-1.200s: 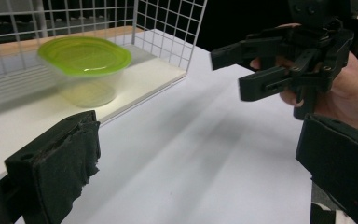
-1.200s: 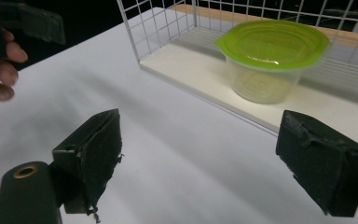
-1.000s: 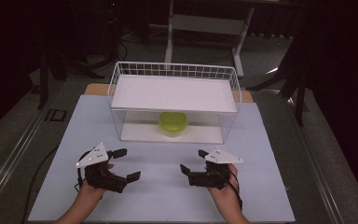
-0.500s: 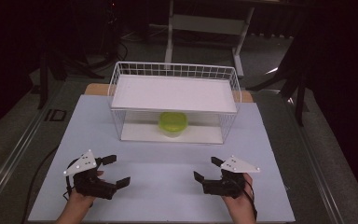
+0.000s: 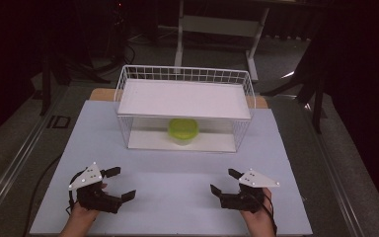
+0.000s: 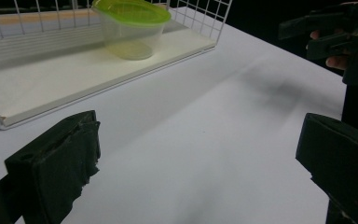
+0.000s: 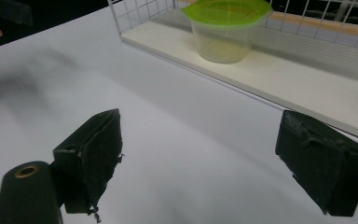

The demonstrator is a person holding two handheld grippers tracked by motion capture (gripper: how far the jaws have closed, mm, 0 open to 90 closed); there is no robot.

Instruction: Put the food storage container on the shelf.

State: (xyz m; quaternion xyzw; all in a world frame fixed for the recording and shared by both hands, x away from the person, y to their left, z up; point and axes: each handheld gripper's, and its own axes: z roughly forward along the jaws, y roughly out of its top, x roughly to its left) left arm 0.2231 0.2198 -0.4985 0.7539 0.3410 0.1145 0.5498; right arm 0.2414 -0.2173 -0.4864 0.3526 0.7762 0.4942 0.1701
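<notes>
High view shows a white wire basket (image 5: pixel 185 108) at the centre of the frame, standing on a pale table (image 5: pixel 177 173), with a white shelf board across its top. On the lower board inside it, near the middle, sits a clear tub with a green lid (image 5: pixel 182 131), upright and closed. At the lower left of the frame the left gripper (image 5: pixel 120 183) is held just over the table, its jaws spread wide and grasping nothing. At the lower right the right gripper (image 5: pixel 225 180) is likewise spread apart and empty. Both grippers are well apart from the basket and from each other.
</notes>
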